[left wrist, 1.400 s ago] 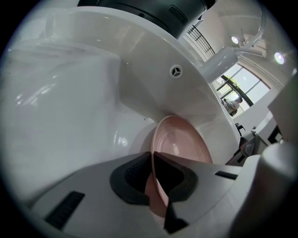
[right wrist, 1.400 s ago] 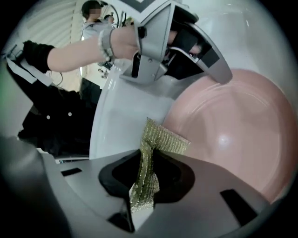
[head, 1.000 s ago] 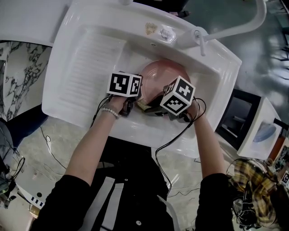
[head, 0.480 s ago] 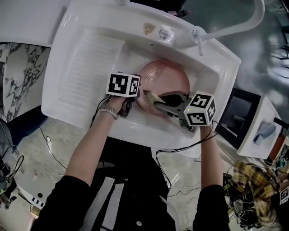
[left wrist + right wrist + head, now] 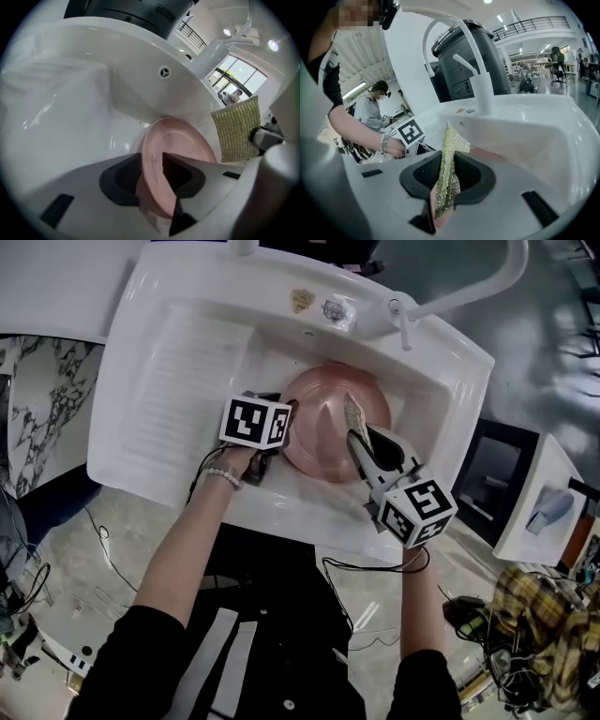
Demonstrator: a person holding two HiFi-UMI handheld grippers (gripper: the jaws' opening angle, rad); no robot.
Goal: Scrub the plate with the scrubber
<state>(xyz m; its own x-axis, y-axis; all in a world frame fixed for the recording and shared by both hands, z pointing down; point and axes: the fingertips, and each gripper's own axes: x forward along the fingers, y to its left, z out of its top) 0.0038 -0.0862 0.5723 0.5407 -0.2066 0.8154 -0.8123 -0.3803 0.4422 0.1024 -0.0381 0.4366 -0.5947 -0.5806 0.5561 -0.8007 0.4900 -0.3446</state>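
While the head view gives only the marker cubes from above, with the pink plate a round disc in the basin just past both sets of fingertips, the left gripper view shows the left claw straddling the plate's near rim. Its jaws have just been opening and now stand spread, the plate between them with a gap on the right-hand side. From there the plate stands on edge, its rim line running straight out ahead of that claw and its face turned toward the right claw. The right gripper view alone shows that grip plainly: the two pads are pinching the scrubber, a thin gold-green mesh sheet. The sheet stands on edge, its long axis in line with the jaws and its free end sticking out past the fingertips toward the far side of the white sink. Beyond that claw's tips rise the curved faucet and a dark cylindrical unit. A ribbed draining board lies outboard of the left claw. Around the sink are marbled flooring, loose cables, ceiling lights, a railing and a person in the background.
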